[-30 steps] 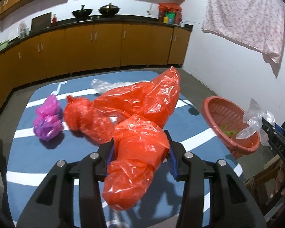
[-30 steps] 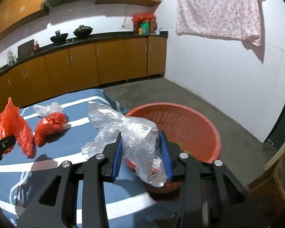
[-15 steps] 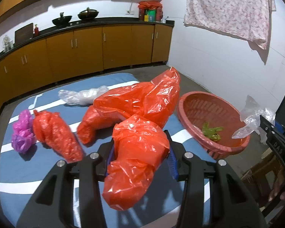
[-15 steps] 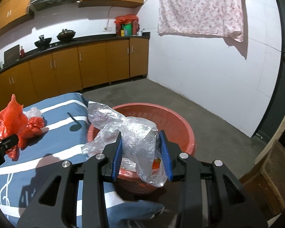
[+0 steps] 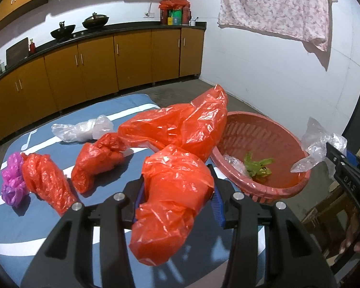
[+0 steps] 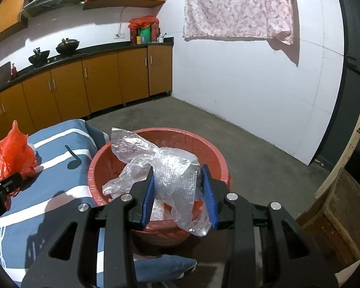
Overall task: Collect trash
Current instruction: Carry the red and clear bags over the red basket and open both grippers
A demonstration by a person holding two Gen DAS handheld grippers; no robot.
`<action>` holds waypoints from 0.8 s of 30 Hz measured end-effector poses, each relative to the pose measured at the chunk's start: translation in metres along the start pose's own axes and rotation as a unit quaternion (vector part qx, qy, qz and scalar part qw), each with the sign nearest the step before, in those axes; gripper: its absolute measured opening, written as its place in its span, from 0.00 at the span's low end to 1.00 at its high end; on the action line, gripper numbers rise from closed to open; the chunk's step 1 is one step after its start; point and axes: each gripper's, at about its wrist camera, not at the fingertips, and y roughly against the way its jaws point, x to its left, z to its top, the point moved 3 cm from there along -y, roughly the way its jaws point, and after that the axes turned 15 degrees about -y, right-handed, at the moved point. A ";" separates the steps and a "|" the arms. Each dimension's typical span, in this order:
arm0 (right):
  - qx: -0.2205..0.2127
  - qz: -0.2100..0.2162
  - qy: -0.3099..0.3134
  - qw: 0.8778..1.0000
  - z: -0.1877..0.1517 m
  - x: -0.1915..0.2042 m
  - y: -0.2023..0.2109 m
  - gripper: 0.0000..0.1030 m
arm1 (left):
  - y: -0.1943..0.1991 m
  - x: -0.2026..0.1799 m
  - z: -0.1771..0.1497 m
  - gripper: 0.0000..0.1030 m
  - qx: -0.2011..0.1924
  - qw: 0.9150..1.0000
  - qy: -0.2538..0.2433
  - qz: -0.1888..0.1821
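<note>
My left gripper (image 5: 177,200) is shut on a large orange-red plastic bag (image 5: 172,187) and holds it above the blue striped table (image 5: 19,228), left of the red basket (image 5: 273,134). My right gripper (image 6: 178,192) is shut on a clear bubble-wrap bag (image 6: 170,175) and holds it over the red basket (image 6: 211,151). It also shows at the right of the left wrist view (image 5: 333,160). The basket holds green scraps (image 5: 258,165) and clear plastic.
On the table lie two crumpled red bags (image 5: 96,160) (image 5: 45,180), a purple bag (image 5: 12,180) and a clear bag (image 5: 81,129). Brown cabinets (image 5: 96,69) line the back wall. A wooden crate (image 6: 343,206) stands right of the basket on the concrete floor.
Both grippers have swung right toward the basket with their bags. The right gripper has moved from beside the basket to over it.
</note>
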 end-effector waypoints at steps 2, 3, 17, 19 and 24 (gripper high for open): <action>0.002 -0.001 -0.001 1.000 -0.001 -0.001 -0.001 0.36 | -0.002 -0.002 0.000 0.43 0.002 1.000 -0.001 -0.003; 0.002 -0.002 -0.002 1.000 -0.001 -0.002 -0.002 0.36 | -0.003 -0.003 0.000 0.43 0.003 1.000 -0.002 -0.004; 0.002 0.016 -0.053 0.998 0.039 -0.003 -0.021 0.36 | -0.031 -0.043 0.046 0.44 -0.021 0.997 -0.035 -0.068; 0.002 0.012 -0.056 0.998 0.039 -0.004 -0.026 0.36 | -0.038 -0.051 0.051 0.44 -0.024 0.996 -0.038 -0.076; 0.012 0.002 -0.082 0.997 0.040 -0.013 -0.043 0.36 | -0.062 -0.065 0.059 0.44 -0.018 0.994 -0.042 -0.094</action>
